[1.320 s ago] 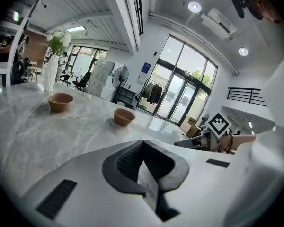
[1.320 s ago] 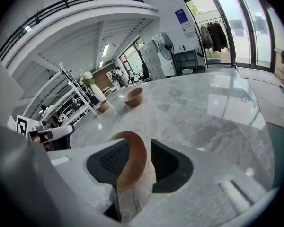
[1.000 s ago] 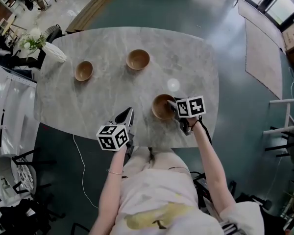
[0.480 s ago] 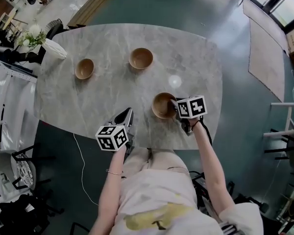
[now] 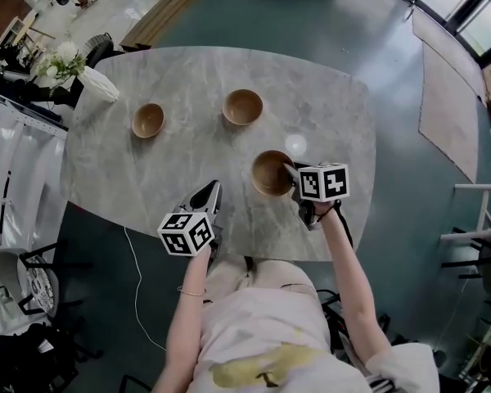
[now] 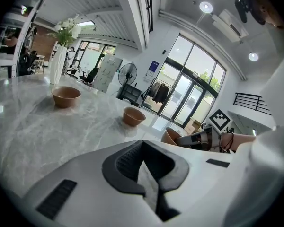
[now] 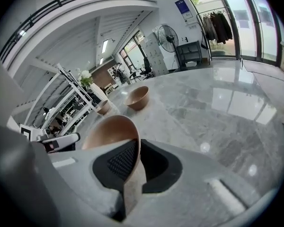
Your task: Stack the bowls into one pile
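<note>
Three brown wooden bowls are on the marble table (image 5: 327,105). My right gripper (image 5: 291,175) is shut on the rim of the nearest bowl (image 5: 272,173). In the right gripper view this bowl (image 7: 111,131) tilts, with its wall pinched between my jaws (image 7: 132,174). A second bowl (image 5: 242,106) stands farther back in the middle. The third bowl (image 5: 148,120) is at the back left. My left gripper (image 5: 211,191) hovers at the table's near edge, shut on nothing (image 6: 144,167), left of the held bowl (image 6: 171,136).
A white vase (image 5: 98,84) with flowers stands at the table's far left corner. Chairs and shelving crowd the floor to the left. A tan rug (image 5: 446,97) lies on the floor at the right.
My right gripper has moved a little toward the middle bowl with the near bowl in it. The left gripper has shifted slightly forward.
</note>
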`<state>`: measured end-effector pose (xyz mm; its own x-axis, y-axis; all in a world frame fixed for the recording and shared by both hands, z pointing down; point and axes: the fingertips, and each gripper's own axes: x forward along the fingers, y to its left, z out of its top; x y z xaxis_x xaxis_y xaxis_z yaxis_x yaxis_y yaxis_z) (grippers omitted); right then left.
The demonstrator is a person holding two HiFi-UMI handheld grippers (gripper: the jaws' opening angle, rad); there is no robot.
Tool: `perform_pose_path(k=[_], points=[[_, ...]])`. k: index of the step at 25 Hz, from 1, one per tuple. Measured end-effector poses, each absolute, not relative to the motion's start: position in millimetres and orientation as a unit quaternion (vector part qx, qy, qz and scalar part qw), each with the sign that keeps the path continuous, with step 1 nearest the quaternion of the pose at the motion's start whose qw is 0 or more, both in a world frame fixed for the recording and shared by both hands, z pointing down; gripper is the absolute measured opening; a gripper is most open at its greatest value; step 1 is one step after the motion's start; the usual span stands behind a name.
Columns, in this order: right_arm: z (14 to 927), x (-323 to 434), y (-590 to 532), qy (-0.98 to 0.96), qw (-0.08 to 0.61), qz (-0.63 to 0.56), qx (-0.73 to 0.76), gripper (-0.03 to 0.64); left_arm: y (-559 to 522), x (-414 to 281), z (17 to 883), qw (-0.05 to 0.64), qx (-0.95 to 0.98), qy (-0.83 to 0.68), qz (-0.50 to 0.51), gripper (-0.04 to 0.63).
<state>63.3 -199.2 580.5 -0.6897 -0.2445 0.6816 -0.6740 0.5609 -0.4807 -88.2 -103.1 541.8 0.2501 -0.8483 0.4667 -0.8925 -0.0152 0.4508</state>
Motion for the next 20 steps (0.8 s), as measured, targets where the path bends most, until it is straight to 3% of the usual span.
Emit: perform_pose_path(k=[20], points=[[556.0,3.1,-267.2,-0.802,0.169,0.414,0.396,0.025,-166.6,-157.5,534.2,0.334,0.755,-0.562,0.041,0.0]])
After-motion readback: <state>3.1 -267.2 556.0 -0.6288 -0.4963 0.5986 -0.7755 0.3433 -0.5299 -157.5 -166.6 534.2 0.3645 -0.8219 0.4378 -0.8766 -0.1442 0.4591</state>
